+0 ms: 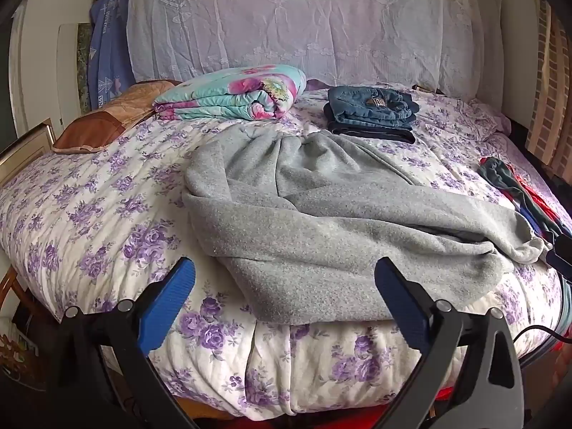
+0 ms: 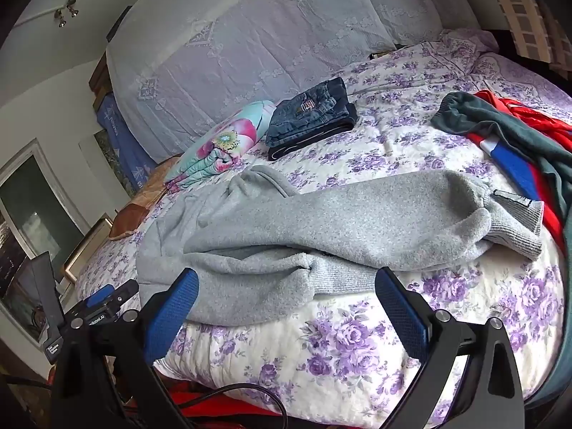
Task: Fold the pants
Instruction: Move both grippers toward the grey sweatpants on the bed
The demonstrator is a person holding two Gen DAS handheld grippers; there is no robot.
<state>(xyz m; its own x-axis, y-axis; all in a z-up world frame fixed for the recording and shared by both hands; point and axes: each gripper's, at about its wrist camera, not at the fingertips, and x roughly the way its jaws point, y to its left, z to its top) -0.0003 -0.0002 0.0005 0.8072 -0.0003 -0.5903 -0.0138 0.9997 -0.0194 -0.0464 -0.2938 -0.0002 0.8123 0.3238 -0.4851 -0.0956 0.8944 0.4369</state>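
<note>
Grey pants [image 1: 321, 211] lie rumpled across the near edge of the bed's purple-flowered quilt [image 1: 89, 193], ribbed cuffs toward 3 o'clock. Both the left gripper [image 1: 286, 286] and right gripper [image 2: 286, 293] hang spread wide, grasping nothing. Only the right wrist view shows the cuff's label [image 2: 511, 196] and the left gripper at 8 o'clock. Folded jeans [image 1: 373, 111] and a floral blanket [image 1: 232, 93] sit at 12 o'clock before a lace-draped headboard [image 1: 304, 28]; mixed clothes [image 2: 518, 136] pile at 2 o'clock.
</note>
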